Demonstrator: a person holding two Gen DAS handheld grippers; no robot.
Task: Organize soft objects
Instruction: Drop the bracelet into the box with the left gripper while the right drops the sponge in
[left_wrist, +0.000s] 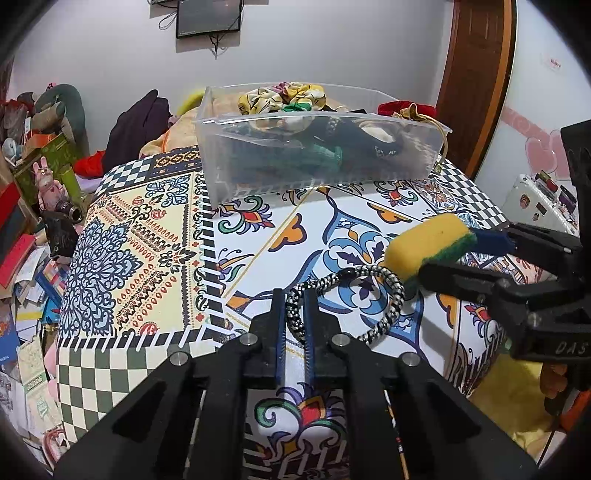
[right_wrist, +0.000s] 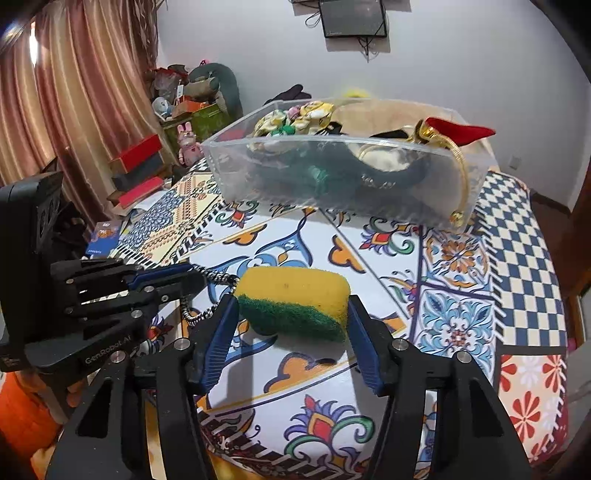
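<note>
On my left side, the left gripper (left_wrist: 295, 295) has its two blue-padded fingers pressed together on a black-and-white braided elastic hair loop (left_wrist: 373, 295). The loop's pinched end is flattened between the pads, and the rest stretches away to the right and forward over the patterned tile-print tablecloth (left_wrist: 147, 229), so its long axis runs roughly toward the sponge. In the right wrist view I see that same gripper (right_wrist: 192, 273) reaching in level from the left, fingers pointing right, with the braided loop (right_wrist: 210, 291) trailing from its tips.

Next along is the yellow sponge with a green scouring layer (right_wrist: 295, 299). It sits between the spread fingers of my right gripper (right_wrist: 291, 314), long axis across the opening, green layer facing the camera and downward. Both pads touch or nearly touch its ends, but I cannot tell whether they are squeezing it. From the left wrist, the sponge (left_wrist: 428, 247) points left, beyond the right gripper (left_wrist: 469, 254), which enters from the right edge.

Farther back stands the clear plastic rectangular bin (left_wrist: 258, 155), long axis left to right, holding fabric scrunchies (left_wrist: 280, 96) and dark soft items; a red velvet piece (right_wrist: 461, 131) pokes over its right rim.
</note>
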